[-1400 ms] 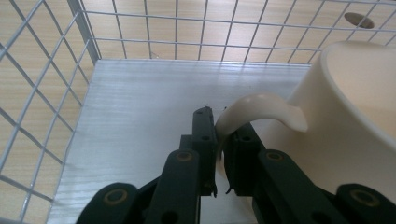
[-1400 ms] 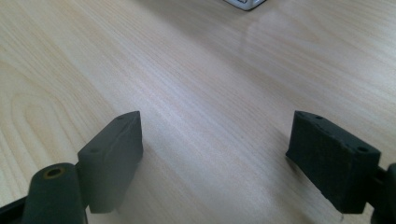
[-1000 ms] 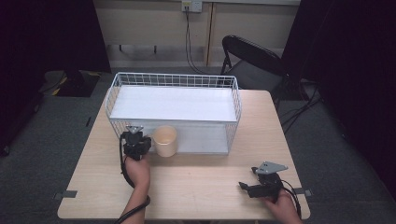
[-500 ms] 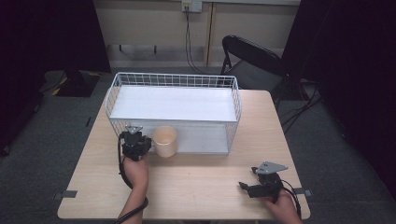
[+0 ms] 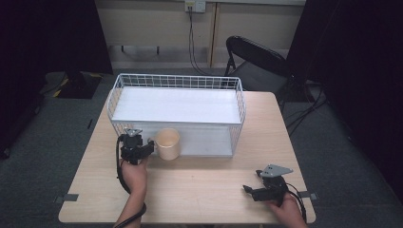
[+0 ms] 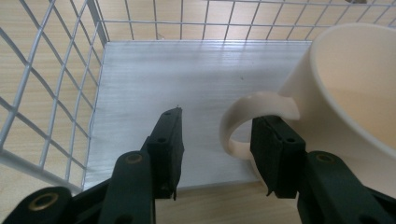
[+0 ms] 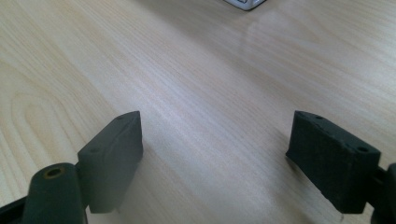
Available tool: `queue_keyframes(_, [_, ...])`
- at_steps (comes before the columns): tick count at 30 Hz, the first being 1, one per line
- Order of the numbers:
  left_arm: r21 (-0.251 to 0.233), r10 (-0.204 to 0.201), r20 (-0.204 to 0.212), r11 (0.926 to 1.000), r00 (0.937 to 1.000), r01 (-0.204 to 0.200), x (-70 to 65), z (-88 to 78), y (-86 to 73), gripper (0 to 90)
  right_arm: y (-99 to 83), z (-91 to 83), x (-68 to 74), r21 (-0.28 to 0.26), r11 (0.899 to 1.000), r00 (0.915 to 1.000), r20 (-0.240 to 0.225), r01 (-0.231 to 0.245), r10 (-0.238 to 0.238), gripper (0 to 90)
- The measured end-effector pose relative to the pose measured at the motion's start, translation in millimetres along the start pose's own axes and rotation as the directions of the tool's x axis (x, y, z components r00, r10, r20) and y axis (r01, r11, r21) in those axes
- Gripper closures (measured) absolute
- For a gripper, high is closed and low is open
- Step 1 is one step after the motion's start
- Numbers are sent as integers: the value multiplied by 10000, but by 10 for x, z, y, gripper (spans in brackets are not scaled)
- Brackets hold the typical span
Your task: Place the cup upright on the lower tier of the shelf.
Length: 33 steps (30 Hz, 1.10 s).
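Left tool (image 5: 146, 148) up at the near wall of the wire basket (image 5: 240, 102), jaws parted narrowly around the handle (image 6: 254, 122) of the cream mug (image 5: 168, 144): one jaw threaded inside the loop, the other standing clear outside it, nothing pinched yet. Mug itself just to the right of that tool, upright, apparently on the tabletop (image 5: 199, 185) hard against the basket's front; hard to tell for sure whether on the white liner (image 6: 187, 74) or just short of it. Looks like the grasp step, mid-approach. Next move, by the look of it: close the jaws squarely on the handle, keep the tool level so the mug doesn't swing, then lift clear of the wire rim. Right tool (image 5: 256, 190) low over bare wood well off to the side, jaws spread wide, carrying nothing, idle for now.
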<state>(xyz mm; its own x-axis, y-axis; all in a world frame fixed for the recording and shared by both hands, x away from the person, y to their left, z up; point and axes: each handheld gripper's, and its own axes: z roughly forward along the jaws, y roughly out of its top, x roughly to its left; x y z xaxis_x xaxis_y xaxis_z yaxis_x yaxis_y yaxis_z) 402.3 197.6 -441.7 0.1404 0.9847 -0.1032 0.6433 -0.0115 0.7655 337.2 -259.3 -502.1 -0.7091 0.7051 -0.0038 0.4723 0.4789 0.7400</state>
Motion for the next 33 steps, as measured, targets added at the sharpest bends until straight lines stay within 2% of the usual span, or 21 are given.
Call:
queue_keyframes(5, [193, 183, 179, 9996, 9997, -186, -14, -11, -21, 517, 0, 0, 0, -1, 10000, 10000, 0, 2, -2, 173])
queue_keyframes(11, [165, 489, 349, 9986, 9982, -495, -44, -62, -84, 510, 0, 0, 0, 0, 10000, 10000, 2, 1, -1, 173])
queue_keyframes(17, [148, 507, 428, 9986, 9978, -514, -30, -107, -101, 496, 0, 0, 0, 1, 10000, 10000, 3, 2, -2, 173])
queue_keyframes(21, [-34, 508, 533, 9987, 9973, -507, -49, -152, -129, 494, 0, 0, 0, 0, 10000, 10000, 3, 1, -1, 173])
queue_keyframes(26, [-129, 608, 688, 9981, 9958, -601, -100, -219, -204, 494, 0, 0, 0, 2, 10000, 10000, 1, 3, -3, 173])
queue_keyframes(28, [-226, 757, 563, 9970, 9955, -746, -127, -252, -237, 495, 0, 0, 0, 1, 10000, 10000, 3, 2, -2, 173])
queue_keyframes(32, [-357, 740, 808, 9968, 9940, -713, -213, -295, -291, 497, 0, 0, 0, 2, 10000, 10000, 2, 4, -4, 173])
queue_keyframes(33, [-396, 856, 873, 9958, 9925, -824, -252, -310, -302, 497, 0, 0, 0, 1, 10000, 10000, 0, 1, -1, 173])
